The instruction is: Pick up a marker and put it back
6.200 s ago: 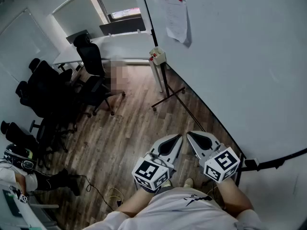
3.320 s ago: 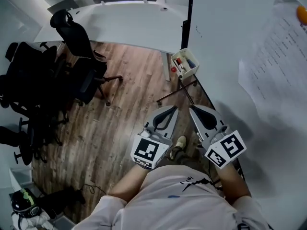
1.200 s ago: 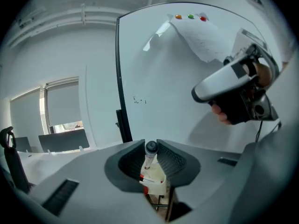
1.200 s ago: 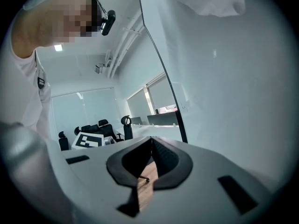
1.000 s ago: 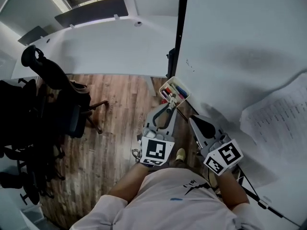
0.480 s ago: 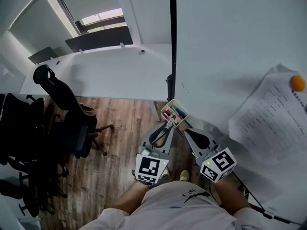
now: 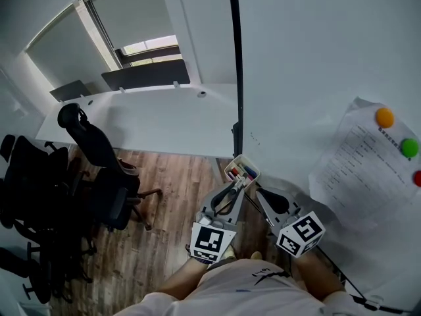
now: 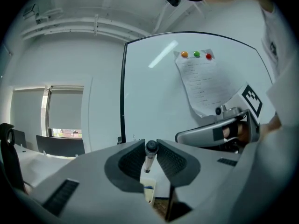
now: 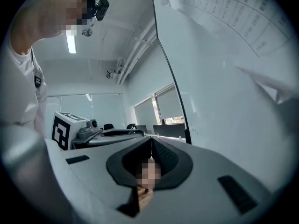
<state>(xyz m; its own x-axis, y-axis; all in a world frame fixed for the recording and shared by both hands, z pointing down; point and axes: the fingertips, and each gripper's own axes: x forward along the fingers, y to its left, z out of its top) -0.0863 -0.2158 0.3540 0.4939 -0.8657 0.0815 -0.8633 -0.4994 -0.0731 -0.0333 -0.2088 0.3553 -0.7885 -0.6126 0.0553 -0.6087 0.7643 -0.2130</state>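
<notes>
One marker [image 8: 149, 158] is pinched btwn the left gripper's [image 8: 150, 143] jaws, near the whiteboard [image 7: 316, 58] tray [image 7: 242, 171]. The right gripper [image 9: 152, 141] is empty, jaws pressed together. One sheet [image 7: 365, 163] hangs under three magnets [image 7: 409, 147]: orange, green, red.

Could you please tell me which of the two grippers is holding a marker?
The left gripper: a marker stands upright, clamped between its jaws. The right gripper has its jaws together with nothing between them.
</notes>
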